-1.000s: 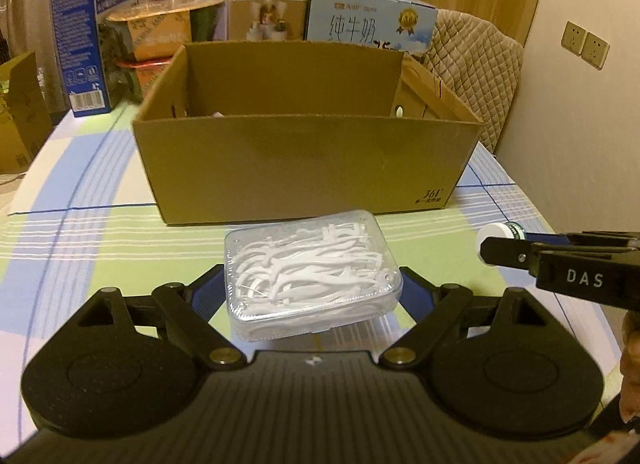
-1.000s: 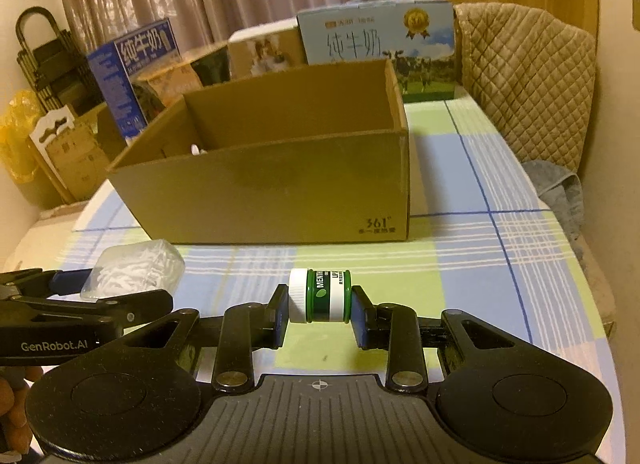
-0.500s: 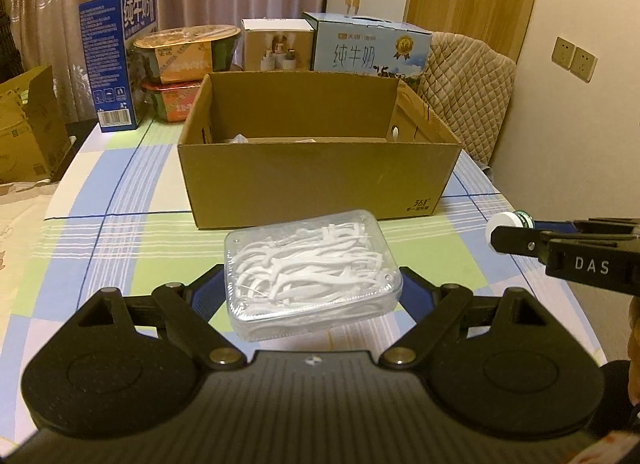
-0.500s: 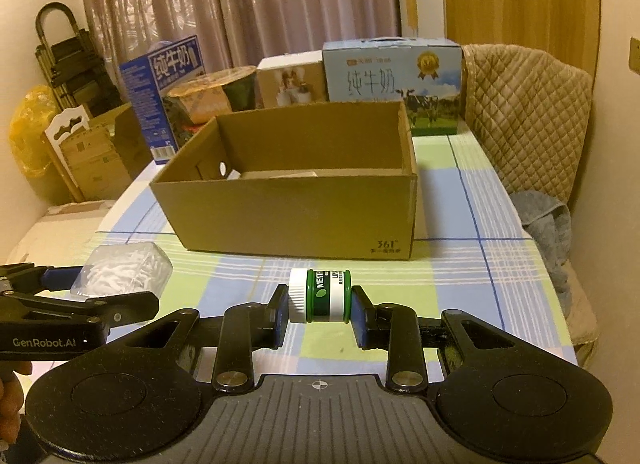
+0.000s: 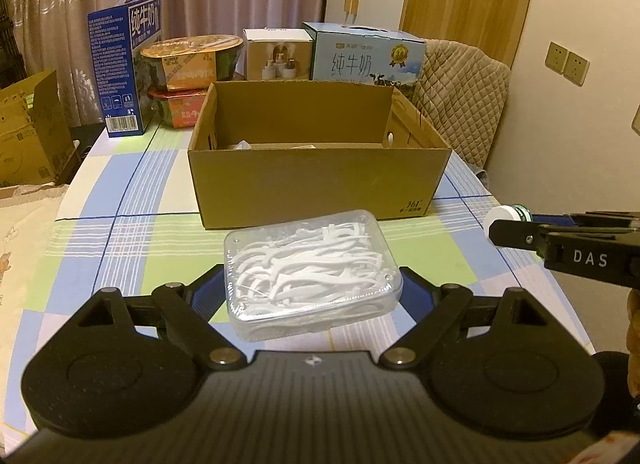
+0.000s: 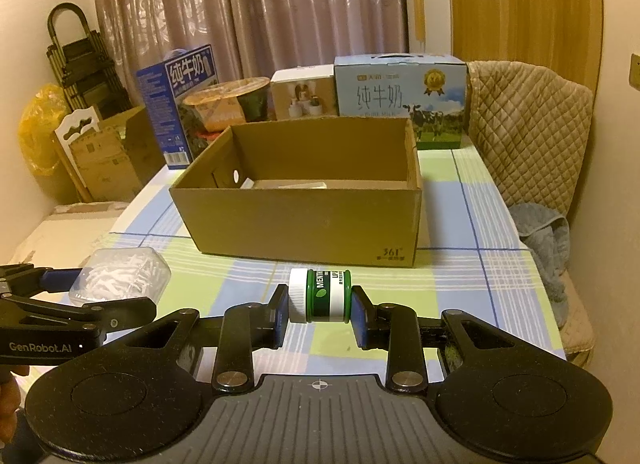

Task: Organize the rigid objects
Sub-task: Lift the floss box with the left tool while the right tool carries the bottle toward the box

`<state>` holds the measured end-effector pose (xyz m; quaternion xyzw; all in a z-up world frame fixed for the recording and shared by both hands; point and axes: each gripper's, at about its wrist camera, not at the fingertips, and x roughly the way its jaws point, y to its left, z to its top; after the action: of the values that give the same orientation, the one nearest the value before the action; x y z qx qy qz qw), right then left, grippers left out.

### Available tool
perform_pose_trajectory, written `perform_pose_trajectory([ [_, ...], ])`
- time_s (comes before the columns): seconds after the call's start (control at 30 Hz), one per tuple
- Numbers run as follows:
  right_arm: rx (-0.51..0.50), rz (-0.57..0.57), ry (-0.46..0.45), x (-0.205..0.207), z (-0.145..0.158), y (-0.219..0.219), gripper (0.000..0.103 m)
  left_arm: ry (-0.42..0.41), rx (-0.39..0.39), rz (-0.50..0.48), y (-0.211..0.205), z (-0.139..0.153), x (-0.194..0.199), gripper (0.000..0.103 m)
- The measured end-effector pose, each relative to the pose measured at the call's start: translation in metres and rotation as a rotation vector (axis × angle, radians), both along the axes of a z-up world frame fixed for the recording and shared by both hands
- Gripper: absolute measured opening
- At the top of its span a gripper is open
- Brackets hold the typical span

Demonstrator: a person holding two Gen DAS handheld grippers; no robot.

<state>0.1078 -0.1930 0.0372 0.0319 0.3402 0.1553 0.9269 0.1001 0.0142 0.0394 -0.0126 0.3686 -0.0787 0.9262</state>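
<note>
Left wrist view: left gripper (image 5: pixel 313 288) jaws clamp the floss-pick case (image 5: pixel 312 272); right gripper (image 6: pixel 319 314) jaws pinch the green jar (image 6: pixel 320 296). Both await the cardboard box (image 6: pixel 304 224).

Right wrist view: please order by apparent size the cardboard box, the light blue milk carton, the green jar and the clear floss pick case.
1. cardboard box
2. light blue milk carton
3. clear floss pick case, held by the left gripper
4. green jar, clamped in the right gripper

The last two sit closest to the camera, so their true sizes are smaller than they look.
</note>
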Motion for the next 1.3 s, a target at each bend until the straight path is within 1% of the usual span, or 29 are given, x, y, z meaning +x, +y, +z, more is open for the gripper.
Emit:
perform_pose_trajectory([
  [0.47, -0.001, 0.003, -0.001, -0.001, 0.002, -0.001, 0.028, -0.004, -0.006, -0.01, -0.001, 0.003, 0.0, 0.086],
  [0.9, -0.006, -0.003, 0.014, 0.004, -0.005, -0.003, 0.028, -0.006, -0.015, -0.018, 0.001, 0.003, 0.003, 0.086],
  [1.3, -0.022, -0.007, 0.022, 0.024, -0.012, -0.009, 0.028, -0.007, -0.006, -0.034, 0.002, 0.003, 0.027, 0.086],
])
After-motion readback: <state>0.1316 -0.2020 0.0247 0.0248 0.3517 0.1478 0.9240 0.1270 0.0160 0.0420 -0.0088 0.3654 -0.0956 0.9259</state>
